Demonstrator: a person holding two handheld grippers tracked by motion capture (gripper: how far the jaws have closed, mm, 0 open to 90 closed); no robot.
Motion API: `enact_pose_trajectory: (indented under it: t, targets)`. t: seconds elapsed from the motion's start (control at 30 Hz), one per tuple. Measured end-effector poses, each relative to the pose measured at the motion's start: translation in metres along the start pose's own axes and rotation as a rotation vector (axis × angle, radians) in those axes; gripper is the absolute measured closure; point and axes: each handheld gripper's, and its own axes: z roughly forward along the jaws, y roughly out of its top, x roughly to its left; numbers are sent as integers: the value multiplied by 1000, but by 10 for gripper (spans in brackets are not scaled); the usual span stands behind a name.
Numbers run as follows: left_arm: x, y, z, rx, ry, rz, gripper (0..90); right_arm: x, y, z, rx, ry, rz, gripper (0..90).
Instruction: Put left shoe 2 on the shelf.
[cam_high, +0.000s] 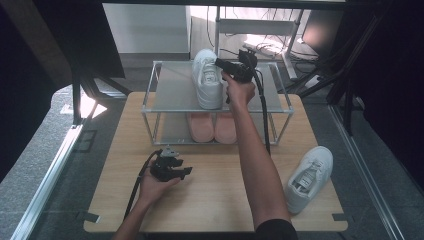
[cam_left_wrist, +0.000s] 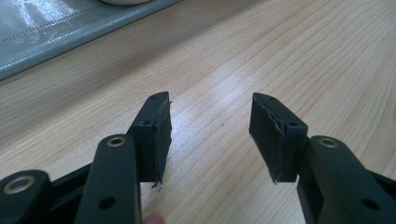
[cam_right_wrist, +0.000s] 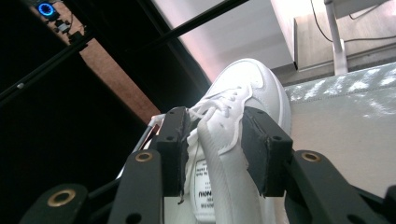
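While my right gripper (cam_high: 223, 65) reaches over the top shelf of the rack (cam_high: 170, 95), I see the white sneaker (cam_high: 207, 80) lying on that shelf near its middle, toe toward the rack's far edge and heel toward the near edge. It is a plain white low shoe with white laces and a padded tongue; in the right gripper view a label with dark print shows on the inside of the tongue. From that view I look along the shoe from its opening toward the toe, and my two jaws stand on either side of the tongue and the side wall of the upper (cam_right_wrist: 219, 140). They are about half apart. The left pad (cam_right_wrist: 175, 140) sits against the laces and the right pad (cam_right_wrist: 254, 149) lies close along the outer side of the shoe; whether they press on it I cannot tell.

My left gripper (cam_high: 172, 170) rests low over the desk (cam_high: 210, 200) toward its near left, jaws wide apart with bare wood between them.

A second white sneaker (cam_high: 310, 177) lies at the desk's near right corner, and a pink pair (cam_high: 212, 127) sits on the rack's lower shelf
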Motion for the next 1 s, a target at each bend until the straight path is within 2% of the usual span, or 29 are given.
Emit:
enact_pose_trajectory:
  t: [0.43, 0.6, 0.83, 1.0]
  targets:
    - [3, 0, 0, 1, 15, -1, 491, -16, -13, -49, 17, 18, -143, 657]
    - [0, 0, 0, 4, 16, 1, 491, -23, -20, -67, 22, 56, -157, 684]
    - [-1, 0, 2, 11, 18, 8, 490, -27, -32, -87, 28, 82, -192, 697]
    - [-1, 0, 2, 10, 17, 8, 490, -33, -44, -99, 32, 91, -192, 704]
